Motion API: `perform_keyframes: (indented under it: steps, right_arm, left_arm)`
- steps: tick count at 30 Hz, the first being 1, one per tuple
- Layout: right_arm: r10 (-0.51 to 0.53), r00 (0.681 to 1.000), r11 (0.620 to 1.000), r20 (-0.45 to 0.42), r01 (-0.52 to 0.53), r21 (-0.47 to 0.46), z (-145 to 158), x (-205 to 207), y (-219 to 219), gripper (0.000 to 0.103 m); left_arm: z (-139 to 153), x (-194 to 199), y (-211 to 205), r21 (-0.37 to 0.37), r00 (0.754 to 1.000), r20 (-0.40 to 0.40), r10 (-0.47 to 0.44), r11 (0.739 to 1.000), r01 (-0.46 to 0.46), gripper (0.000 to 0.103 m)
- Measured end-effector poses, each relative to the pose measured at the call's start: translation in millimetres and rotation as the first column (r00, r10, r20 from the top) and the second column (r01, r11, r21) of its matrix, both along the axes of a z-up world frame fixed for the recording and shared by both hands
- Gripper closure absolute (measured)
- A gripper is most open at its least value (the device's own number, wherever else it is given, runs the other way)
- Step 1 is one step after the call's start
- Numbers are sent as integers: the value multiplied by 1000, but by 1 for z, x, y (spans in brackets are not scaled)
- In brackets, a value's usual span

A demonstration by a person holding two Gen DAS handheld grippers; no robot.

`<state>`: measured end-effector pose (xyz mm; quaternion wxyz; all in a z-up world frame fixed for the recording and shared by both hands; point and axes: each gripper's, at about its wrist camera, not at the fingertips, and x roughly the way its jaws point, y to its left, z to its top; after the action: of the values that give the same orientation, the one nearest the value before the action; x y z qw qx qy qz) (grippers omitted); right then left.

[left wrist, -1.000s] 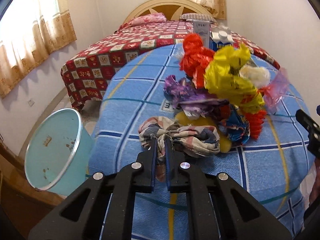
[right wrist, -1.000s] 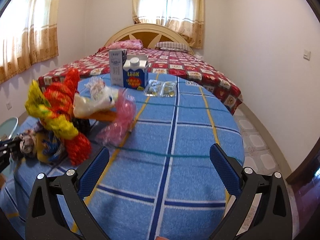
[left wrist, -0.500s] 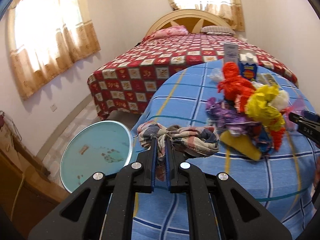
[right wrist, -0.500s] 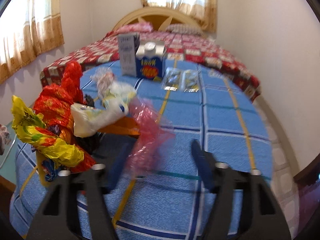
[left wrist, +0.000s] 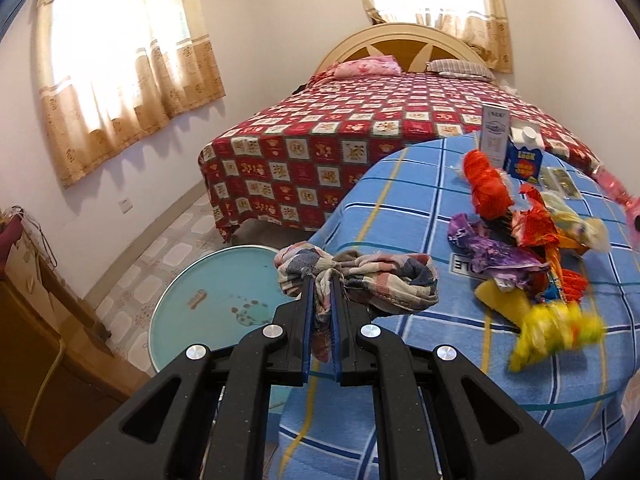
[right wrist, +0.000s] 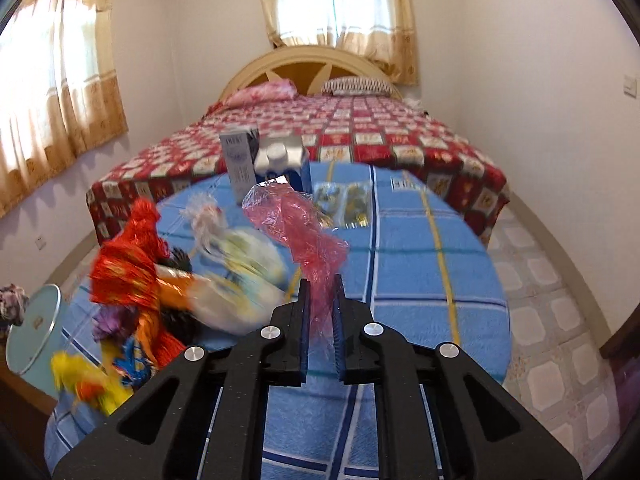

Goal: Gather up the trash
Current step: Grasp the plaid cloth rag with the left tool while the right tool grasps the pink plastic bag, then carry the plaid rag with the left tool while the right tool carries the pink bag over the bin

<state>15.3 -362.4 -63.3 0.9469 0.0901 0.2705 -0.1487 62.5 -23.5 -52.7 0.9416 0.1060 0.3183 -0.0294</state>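
From the left wrist, the left hand-held gripper is holding the crumpled checked cloth rag, now carried off the blue-checked worktop and seemingly over the pale blue round bin.

From the right wrist, the right hand-held gripper, wide a second ago, is closing on the crinkly pink plastic wrapper, lifting it.

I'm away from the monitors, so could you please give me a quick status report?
Left gripper shut on checked rag, beside teal bin. Right gripper closing on pink plastic wrapper. Nothing in the way.
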Motion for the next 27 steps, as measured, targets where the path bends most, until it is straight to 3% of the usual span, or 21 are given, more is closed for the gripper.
perform_keyframes:
  steps: [7,16,27]
  right_arm:
    - [84,995,996,50,-83,-29,22,7,37,92]
    - [232,972,971,42,-229,-71,30,35,99,92]
    - [419,908,900,5,-414,-137,40,64,182,92]
  left_arm:
    - [-2,-5,16,16,1000,1,20,1000,-20,96]
    - [0,1,50,26,995,4,100,995,-100,96]
    - [0,4,84,43,985,27,168,985,-169,96]
